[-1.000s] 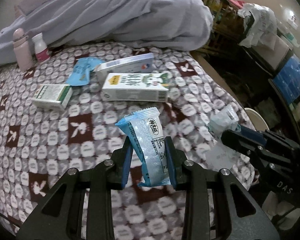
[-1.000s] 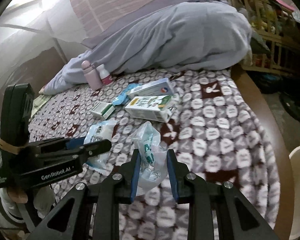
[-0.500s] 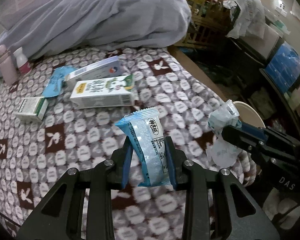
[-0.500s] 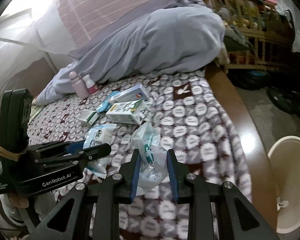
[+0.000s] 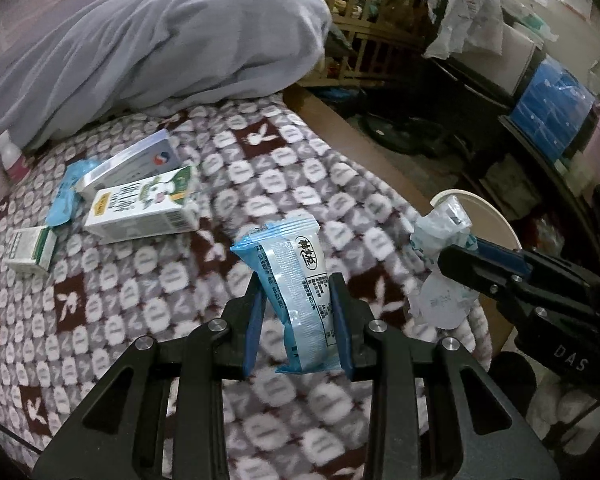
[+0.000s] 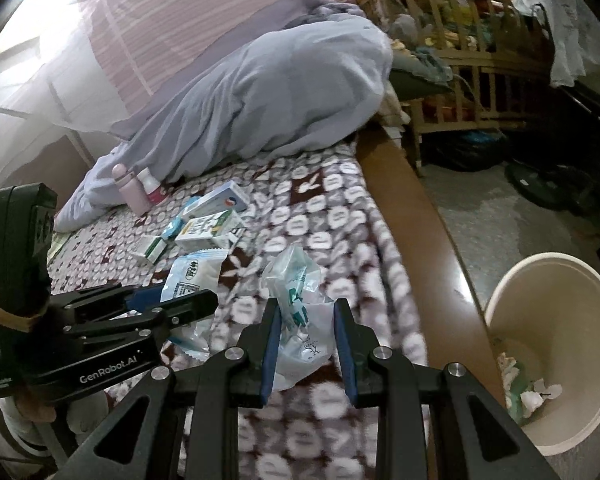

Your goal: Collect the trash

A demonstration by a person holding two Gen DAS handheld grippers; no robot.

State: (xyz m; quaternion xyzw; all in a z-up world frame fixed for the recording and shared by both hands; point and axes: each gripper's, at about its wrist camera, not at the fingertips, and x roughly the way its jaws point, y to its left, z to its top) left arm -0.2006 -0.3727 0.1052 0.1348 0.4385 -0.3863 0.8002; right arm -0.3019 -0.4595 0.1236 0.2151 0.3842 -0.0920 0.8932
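Observation:
My left gripper (image 5: 296, 286) is shut on a light blue snack packet (image 5: 290, 276), held upright above the patterned bedspread. To its right, my right gripper (image 5: 458, 258) grips a crumpled clear plastic wrapper (image 5: 440, 236). In the right wrist view the right gripper (image 6: 306, 308) is shut on that clear wrapper (image 6: 298, 280), with the left gripper (image 6: 204, 300) and its blue packet (image 6: 194, 276) beside it on the left. A cream waste bin (image 6: 560, 304) stands on the floor past the bed's edge at the lower right, with trash at its bottom. Its rim (image 5: 498, 218) shows behind the right gripper.
On the bedspread lie a milk carton (image 5: 140, 208), a white box (image 5: 132, 160), a small green-and-white box (image 5: 30, 246) and a blue wrapper (image 5: 64, 196). A pink bottle (image 6: 130, 188) stands by the grey duvet (image 6: 280, 92). A wooden bed edge (image 6: 404, 208) and a crib (image 6: 460, 80) are on the right.
Both grippers have swung to the right across the bed, each keeping its hold. The items on the bed slid left in view, and the waste bin has come into view.

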